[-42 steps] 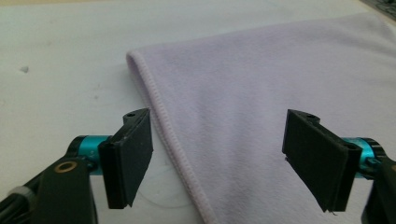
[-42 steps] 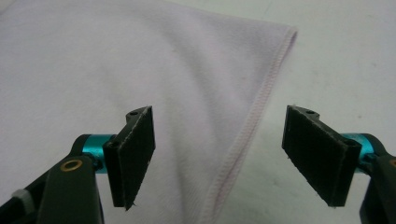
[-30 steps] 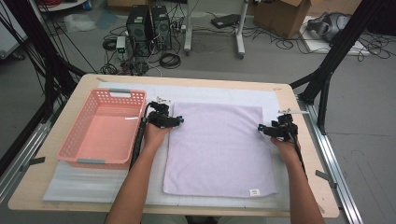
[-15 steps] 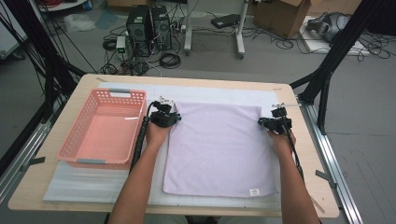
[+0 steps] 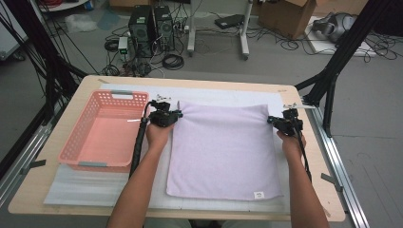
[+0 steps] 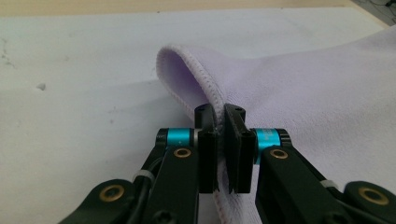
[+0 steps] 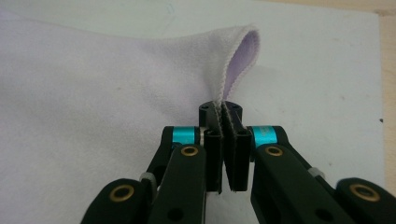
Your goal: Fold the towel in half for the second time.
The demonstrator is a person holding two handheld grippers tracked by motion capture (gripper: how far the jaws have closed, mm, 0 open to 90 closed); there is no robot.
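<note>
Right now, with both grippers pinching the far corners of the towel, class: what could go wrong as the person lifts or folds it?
1. Each gripper, left and right, pinches only the towel's hem, so a corner may slip out.
2. Uneven pulls could skew the towel and spoil any fold.
3. The basket stands close beside the left gripper; a sideways swing might knock it.

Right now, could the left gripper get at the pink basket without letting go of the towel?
Probably not. The left gripper is shut on the towel's far left corner, and the basket sits just to its left. Nothing stands between, but swinging over would drag the towel, whose other far corner the right gripper pinches.
</note>
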